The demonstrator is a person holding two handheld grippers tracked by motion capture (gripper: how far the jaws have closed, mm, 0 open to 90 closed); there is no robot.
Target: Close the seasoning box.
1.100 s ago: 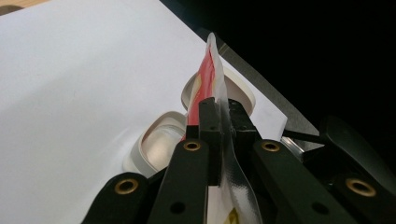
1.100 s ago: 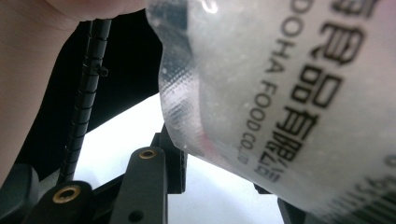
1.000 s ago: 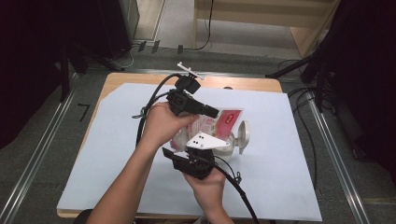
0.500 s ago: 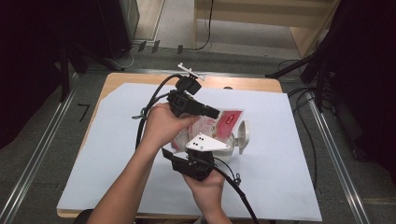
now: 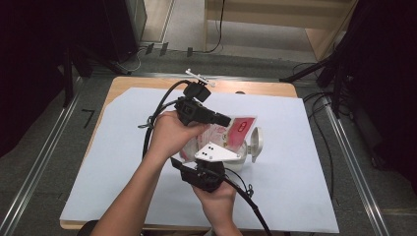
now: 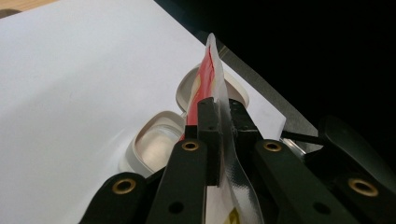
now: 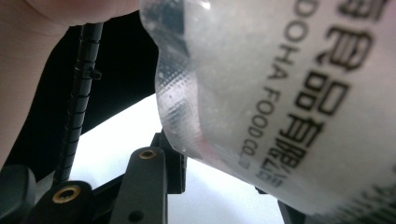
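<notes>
Your left gripper (image 6: 219,135) pinches the pouch (image 6: 212,74) edge tight, holding it above the white box (image 6: 156,144) on the table (image 5: 305,187). Your right gripper (image 7: 219,186) sits at the pouch's lower end; its grip can't be made out.

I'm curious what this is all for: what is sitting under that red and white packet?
Below the packet stands an open white container with its hinged lid flipped back. Its inside looks pale; any contents cannot be made out.
</notes>
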